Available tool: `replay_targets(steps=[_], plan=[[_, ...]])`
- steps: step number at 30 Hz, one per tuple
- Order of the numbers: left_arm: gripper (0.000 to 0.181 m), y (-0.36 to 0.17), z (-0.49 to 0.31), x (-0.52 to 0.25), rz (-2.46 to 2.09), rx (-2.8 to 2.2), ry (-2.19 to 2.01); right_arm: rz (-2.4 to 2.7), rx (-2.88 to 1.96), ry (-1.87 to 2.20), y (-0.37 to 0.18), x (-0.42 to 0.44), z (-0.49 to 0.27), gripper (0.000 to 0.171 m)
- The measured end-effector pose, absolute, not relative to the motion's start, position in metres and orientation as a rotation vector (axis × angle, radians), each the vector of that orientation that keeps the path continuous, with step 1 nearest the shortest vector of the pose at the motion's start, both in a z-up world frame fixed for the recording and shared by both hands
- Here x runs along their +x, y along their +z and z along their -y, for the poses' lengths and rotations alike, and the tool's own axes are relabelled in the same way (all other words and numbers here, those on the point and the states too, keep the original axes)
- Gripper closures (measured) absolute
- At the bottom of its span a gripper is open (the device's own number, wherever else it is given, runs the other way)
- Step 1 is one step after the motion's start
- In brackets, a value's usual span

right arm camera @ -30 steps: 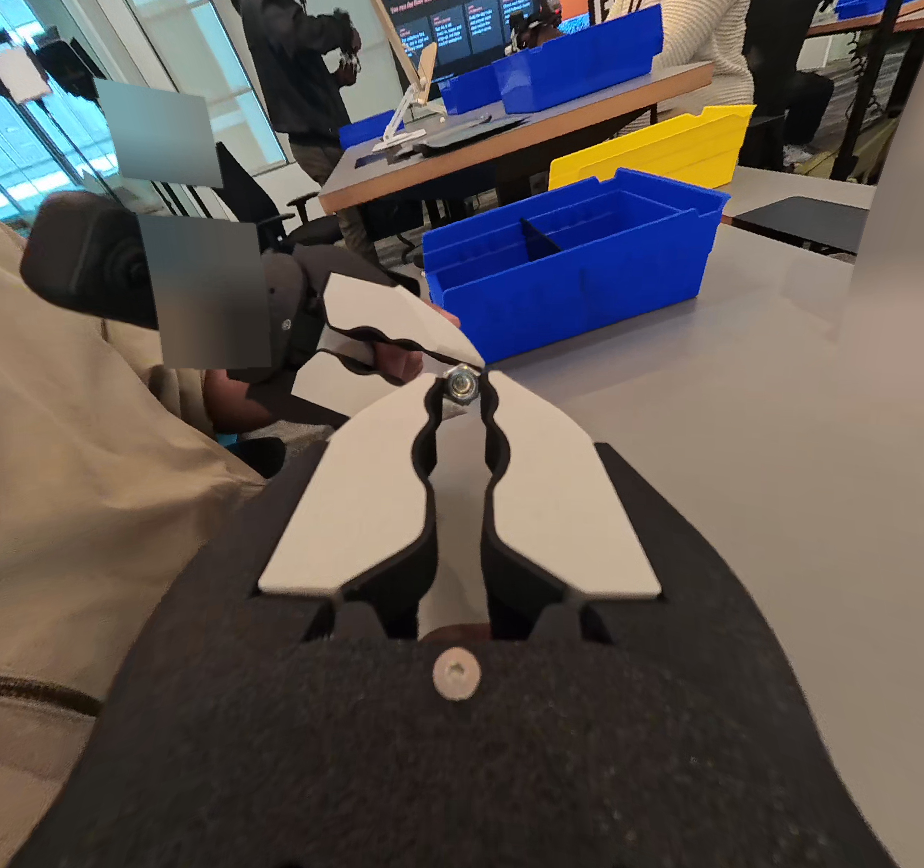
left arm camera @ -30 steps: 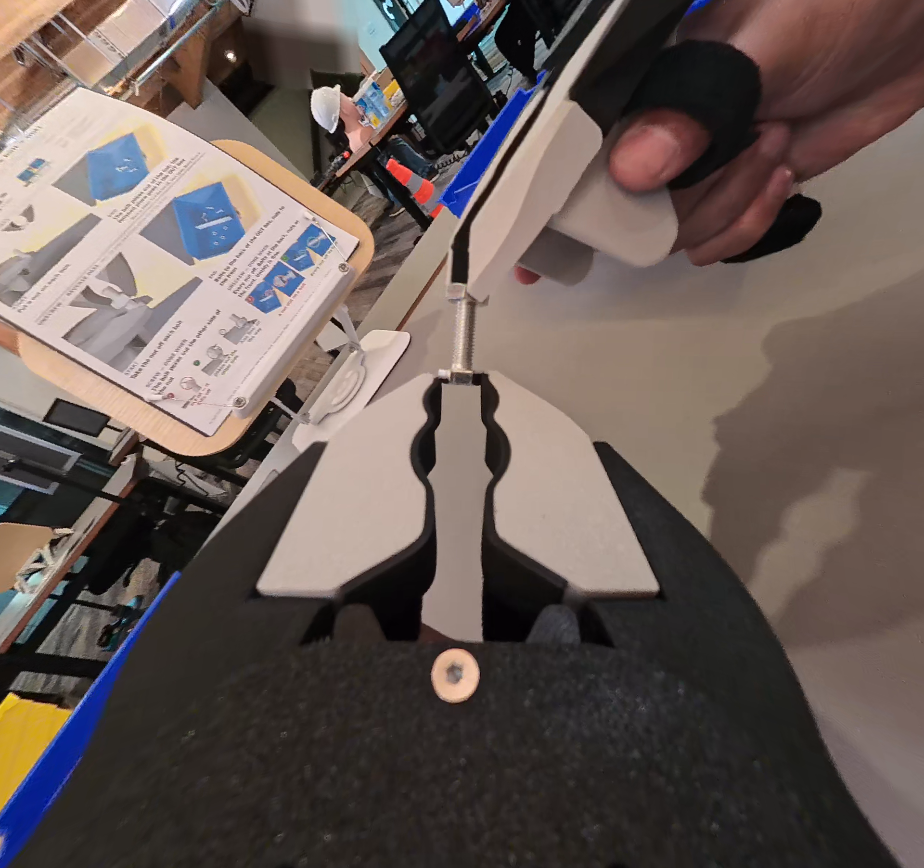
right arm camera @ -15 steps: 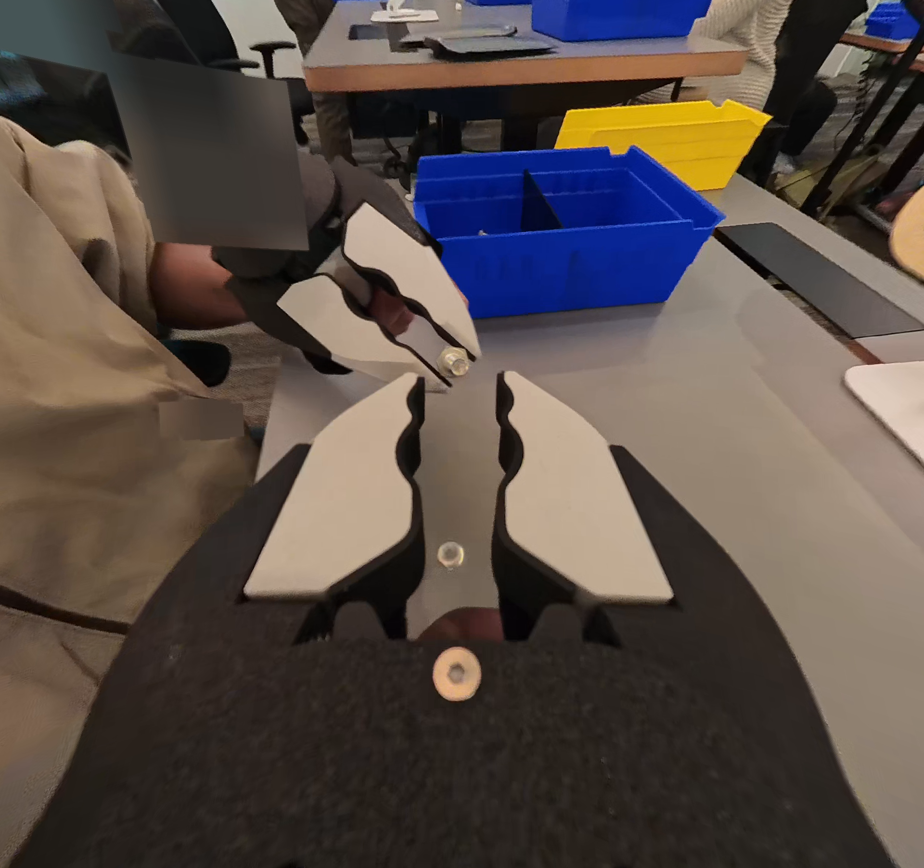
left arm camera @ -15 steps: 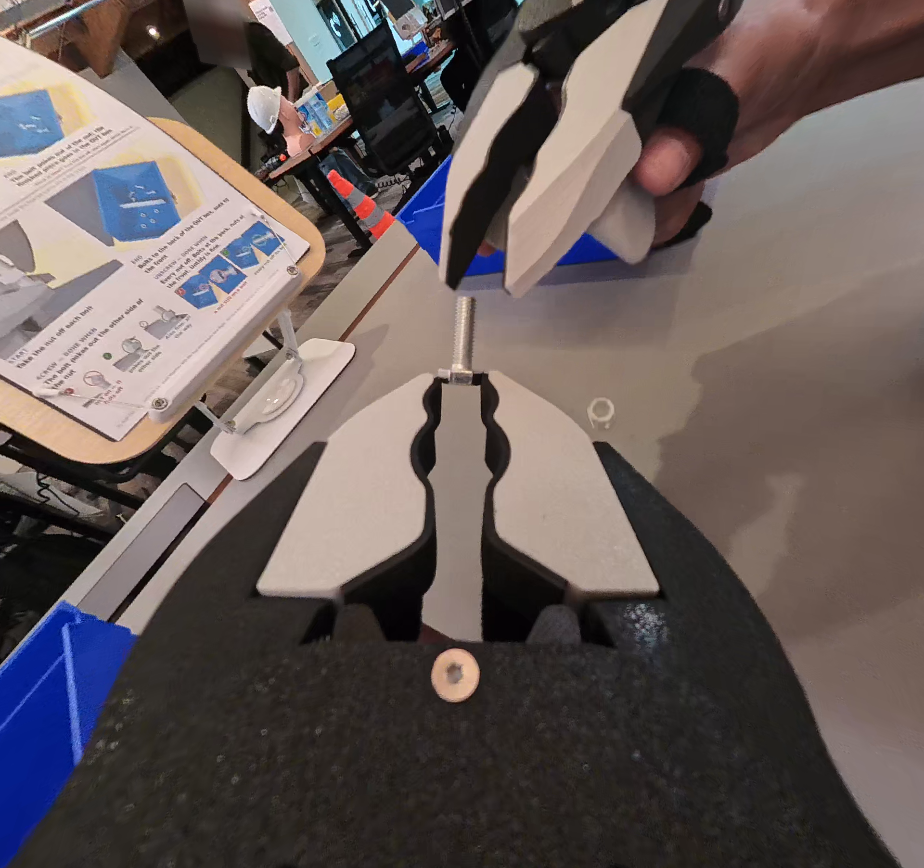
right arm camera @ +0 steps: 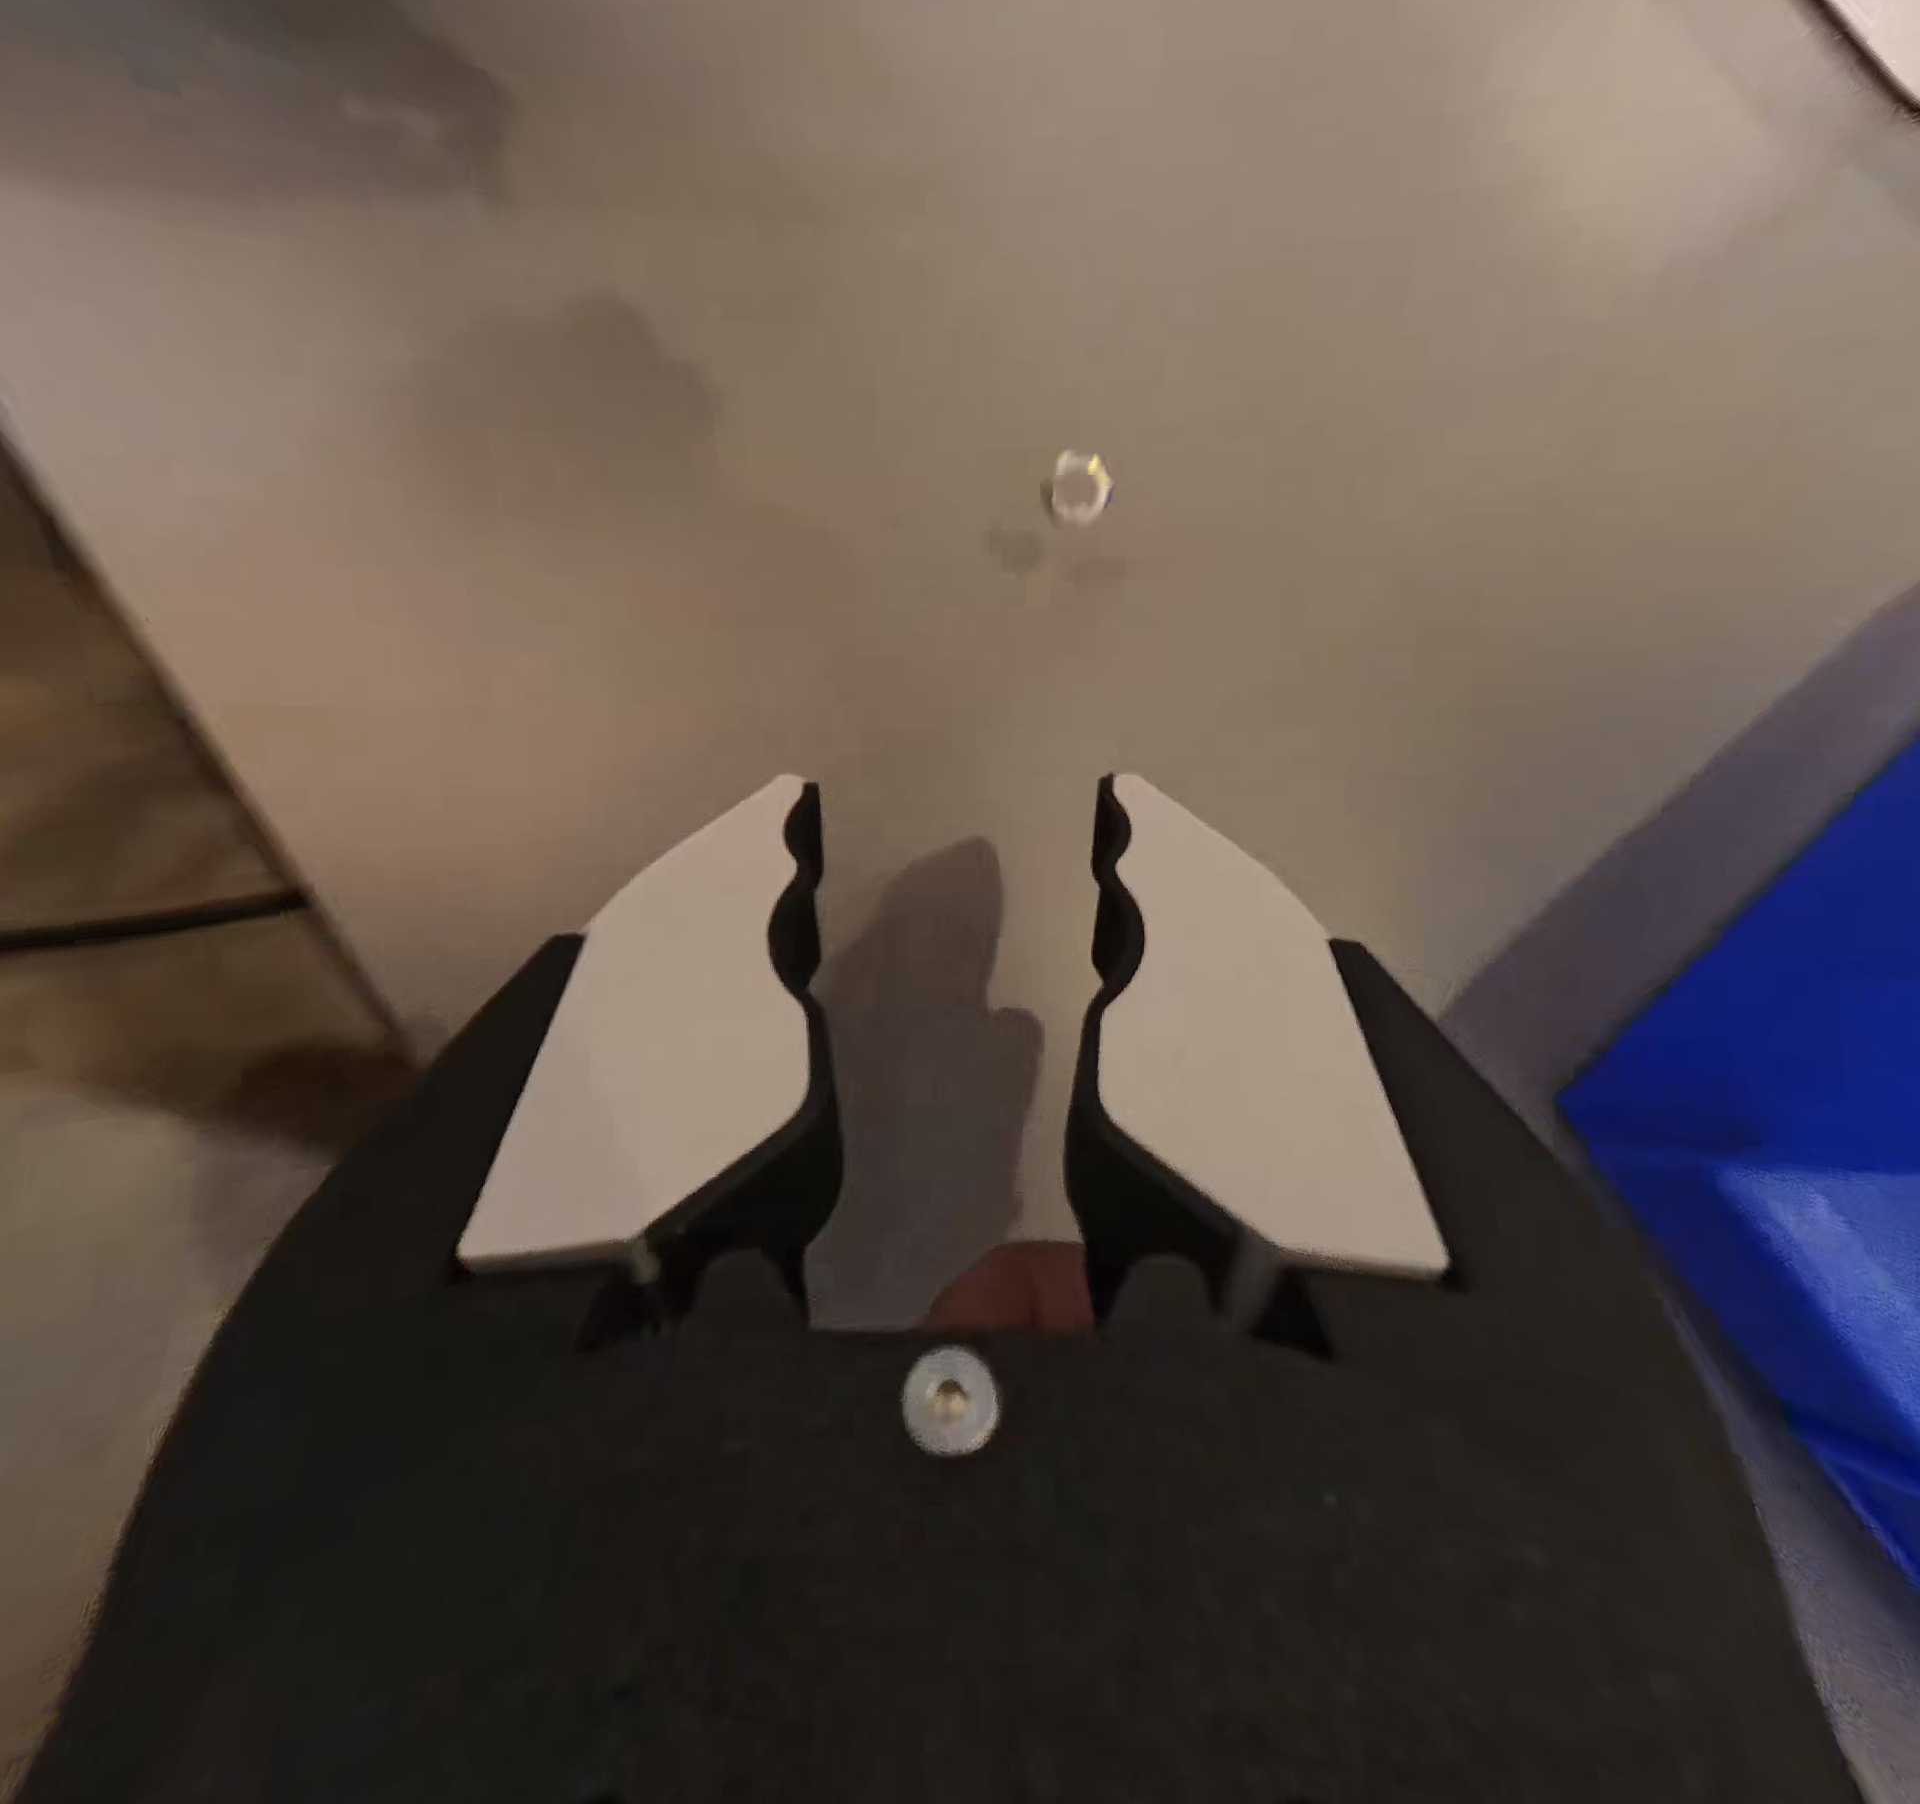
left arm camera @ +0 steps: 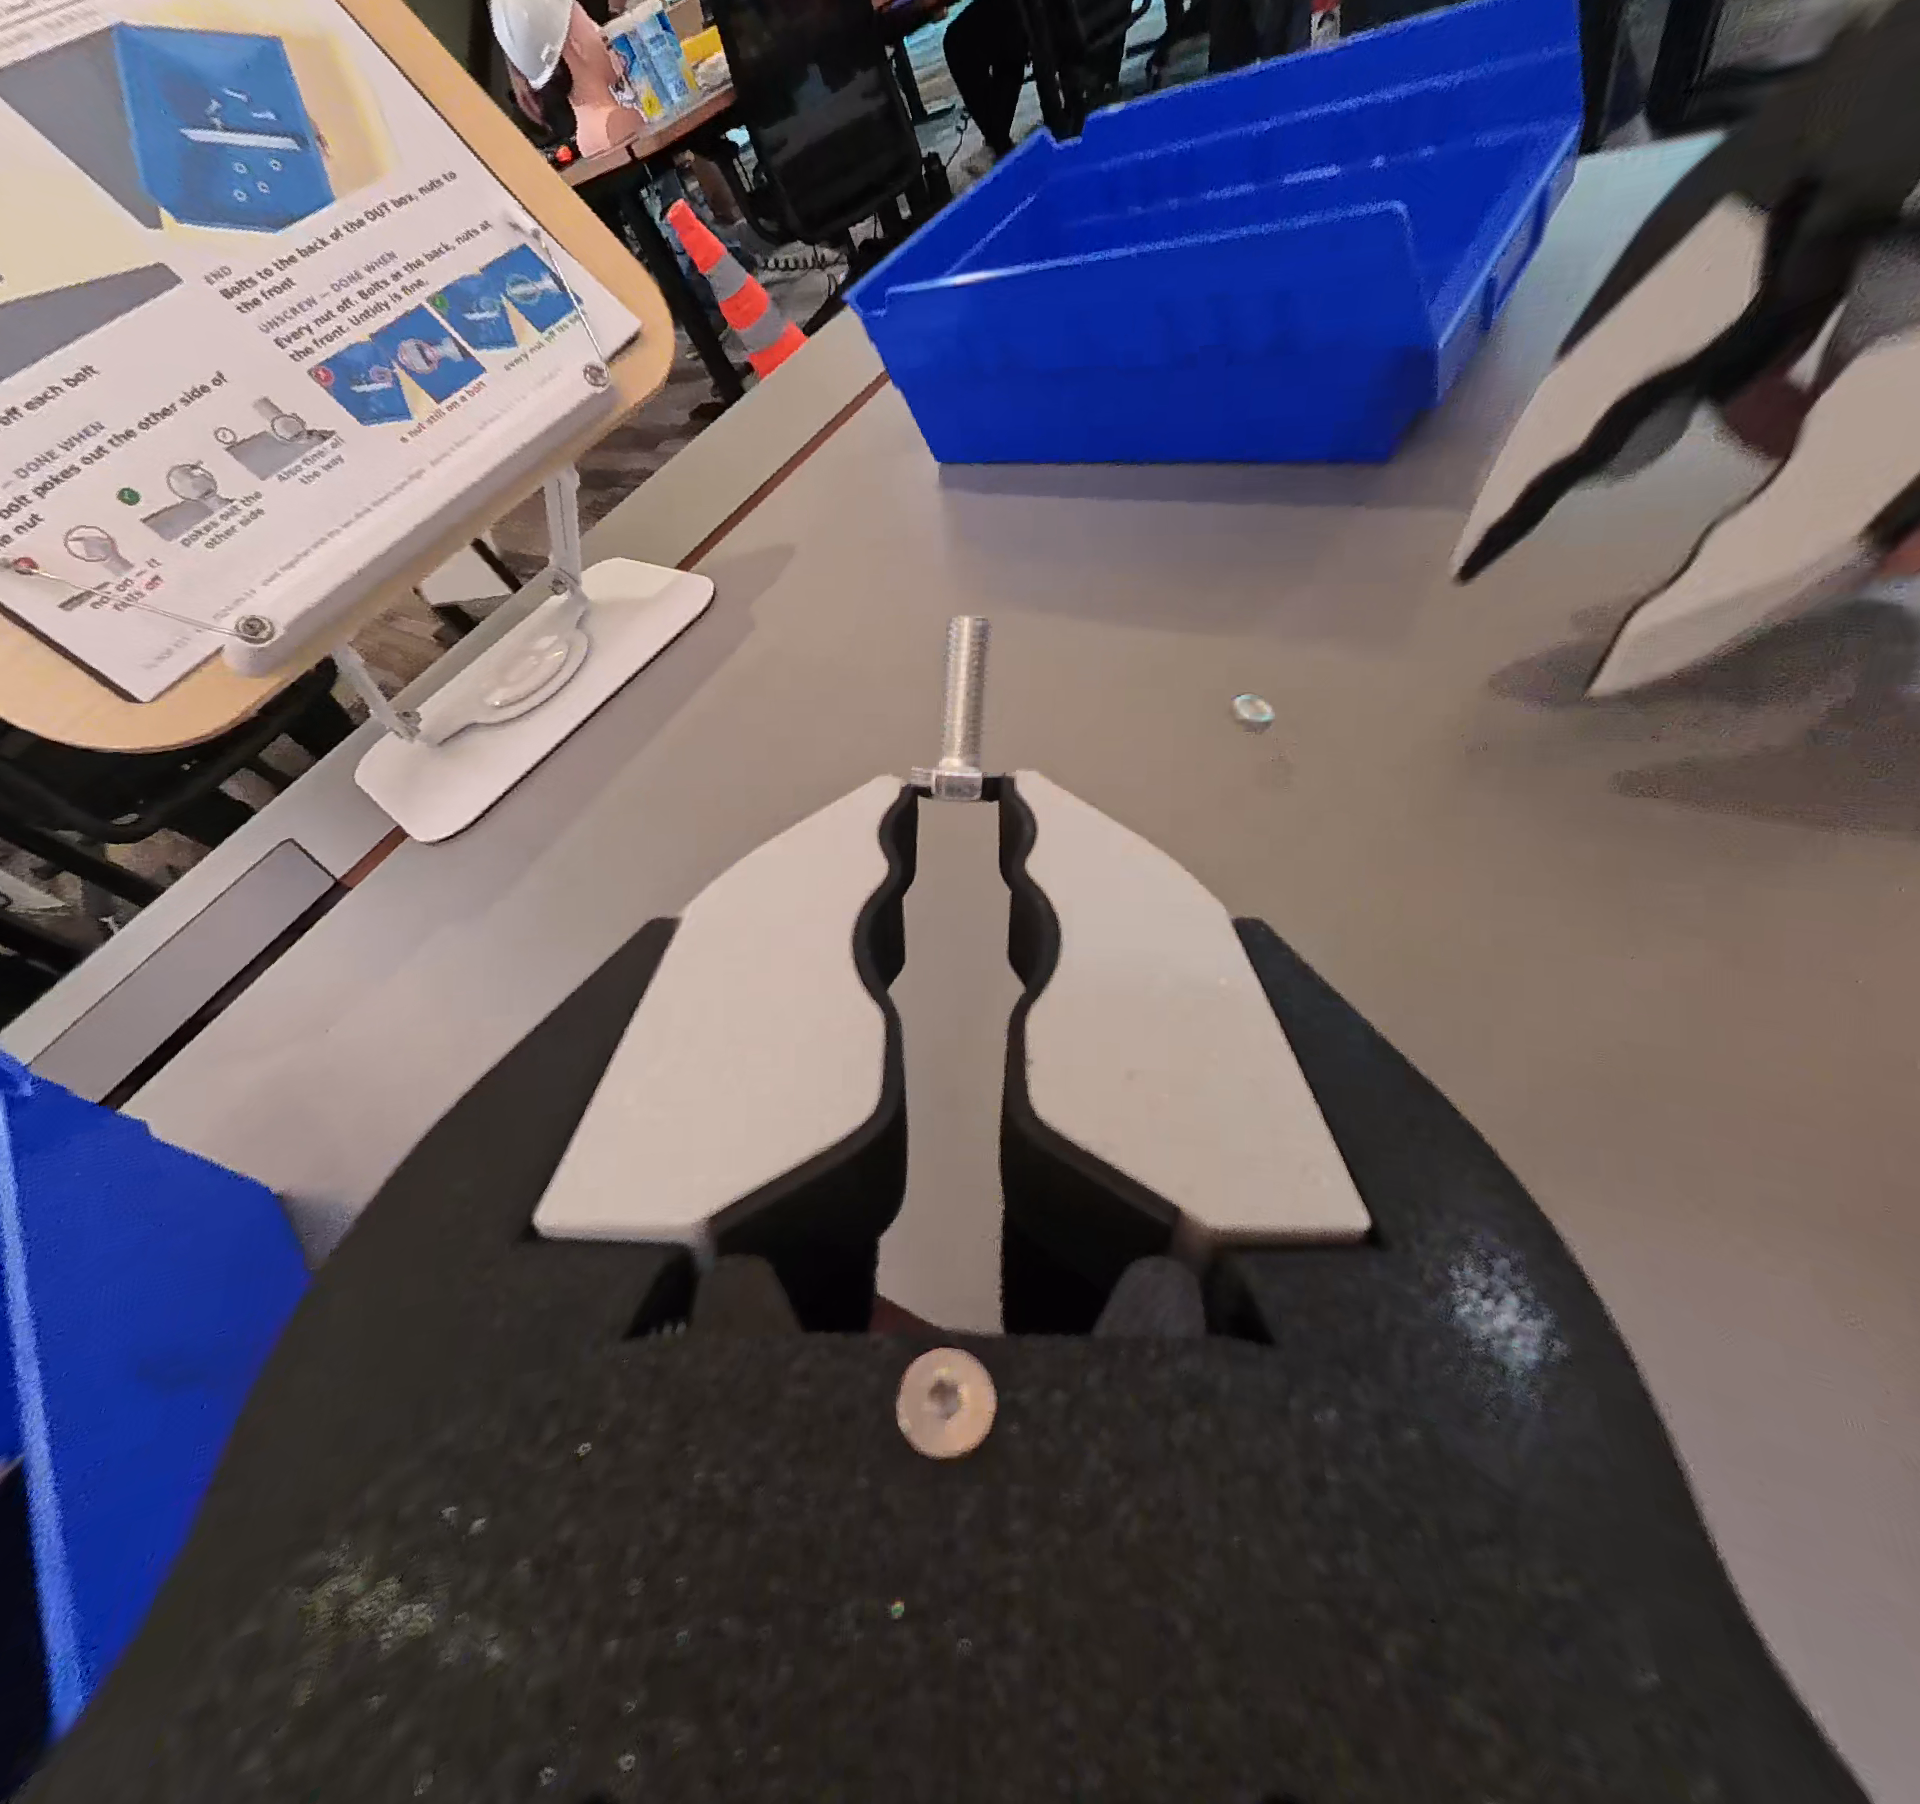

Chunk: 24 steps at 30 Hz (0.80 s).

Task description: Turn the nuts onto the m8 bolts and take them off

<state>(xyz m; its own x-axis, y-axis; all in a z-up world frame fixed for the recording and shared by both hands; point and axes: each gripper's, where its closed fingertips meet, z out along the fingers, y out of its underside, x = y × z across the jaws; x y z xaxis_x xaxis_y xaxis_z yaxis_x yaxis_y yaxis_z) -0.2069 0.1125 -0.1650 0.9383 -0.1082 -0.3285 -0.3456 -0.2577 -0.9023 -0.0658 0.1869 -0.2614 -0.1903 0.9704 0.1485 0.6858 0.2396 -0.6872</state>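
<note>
Both grippers are over the grey table. On the left gripper the fingers are pinched together on the head of a silver bolt, which stands with its threaded shank pointing up and away from the fingertips, nothing threaded on it. Off to the right of the bolt, a small silver nut lies loose on the tabletop, apart from everything else.

From the left wrist view the right gripper shows blurred at the right edge, its two pale fingers spread and angled down toward the table near the nut. Its own camera confirms that: the right gripper has its jaws wide apart with nothing between them, pointed down at the table, and the nut sits on the surface just ahead of the fingertips, untouched.

Behind the bolt a blue bin rests on the table; a corner of blue bin also shows at the right of the right wrist view, though I can't tell whether it is the same one. At the left, a printed instruction sheet sits tilted on a white stand at the table edge.
</note>
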Motion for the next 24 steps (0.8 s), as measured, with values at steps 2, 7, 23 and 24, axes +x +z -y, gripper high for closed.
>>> replay_targets(steps=[2, 7, 23, 24], plan=[[0.166, -0.164, -0.117, -0.208, -0.333, -1.824, 0.221, 1.915, -1.53, 0.684, -0.267, -0.088, -0.184, 0.121], [0.166, -0.166, -0.12, -0.215, -0.319, -1.823, 0.205, 1.965, -1.489, 0.735, -0.259, -0.158, -0.186, 0.135], [0.166, -0.155, -0.099, -0.264, -0.134, -1.78, 0.18, 2.2, -1.32, 0.698, -0.276, -0.269, -0.191, 0.147], [0.166, -0.156, -0.099, -0.262, -0.13, -1.778, 0.171, 2.189, -1.324, 0.699, -0.276, -0.266, -0.194, 0.142]])
